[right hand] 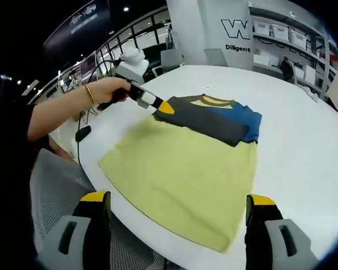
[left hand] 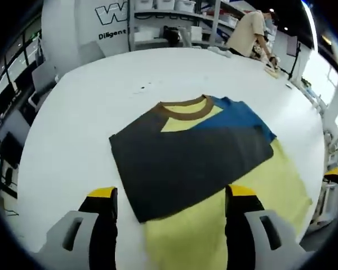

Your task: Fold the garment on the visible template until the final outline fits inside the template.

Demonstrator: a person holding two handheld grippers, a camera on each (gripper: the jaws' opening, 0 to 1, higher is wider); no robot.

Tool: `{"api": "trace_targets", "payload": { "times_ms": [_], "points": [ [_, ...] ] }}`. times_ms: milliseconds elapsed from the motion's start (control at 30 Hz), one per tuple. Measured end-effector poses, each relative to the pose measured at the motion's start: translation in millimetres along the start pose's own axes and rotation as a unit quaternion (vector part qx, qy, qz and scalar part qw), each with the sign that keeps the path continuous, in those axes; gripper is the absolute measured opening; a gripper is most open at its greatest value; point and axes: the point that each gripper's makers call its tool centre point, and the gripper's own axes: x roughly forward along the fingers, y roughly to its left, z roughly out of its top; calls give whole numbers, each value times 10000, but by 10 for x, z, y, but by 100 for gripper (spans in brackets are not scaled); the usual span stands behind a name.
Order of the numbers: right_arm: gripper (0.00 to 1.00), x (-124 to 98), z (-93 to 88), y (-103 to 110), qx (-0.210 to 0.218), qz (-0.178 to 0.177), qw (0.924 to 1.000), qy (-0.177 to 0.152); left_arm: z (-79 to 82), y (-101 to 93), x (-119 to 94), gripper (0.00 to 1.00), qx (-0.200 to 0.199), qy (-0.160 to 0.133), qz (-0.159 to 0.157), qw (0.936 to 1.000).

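Yellow cotton tee w/ dark grey and blue sleeves folded across its chest lies on round white counter. Left gripper pinches the grey sleeve edge (fingers clenched on fabric); right gripper hovers w/ fingers spread, grasping nothing.

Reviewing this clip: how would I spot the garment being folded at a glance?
Start at the large white table. On it lies a pale yellow template, and the garment lies across its far end. It is the T-shirt with a dark grey panel, a blue sleeve and a brown collar; the left gripper is at its corner.
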Motion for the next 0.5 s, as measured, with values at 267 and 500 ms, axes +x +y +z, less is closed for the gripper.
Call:
{"api": "trace_targets", "payload": {
  "times_ms": [267, 500],
  "points": [
    [99, 10, -8, -1, 71, -15, 10000, -8, -176, 170, 14, 60, -46, 39, 176, 9998],
    [99, 14, 16, -10, 111, -21, 9999, -53, -293, 173, 41, 35, -86, -12, 78, 9999]
  ]
}}
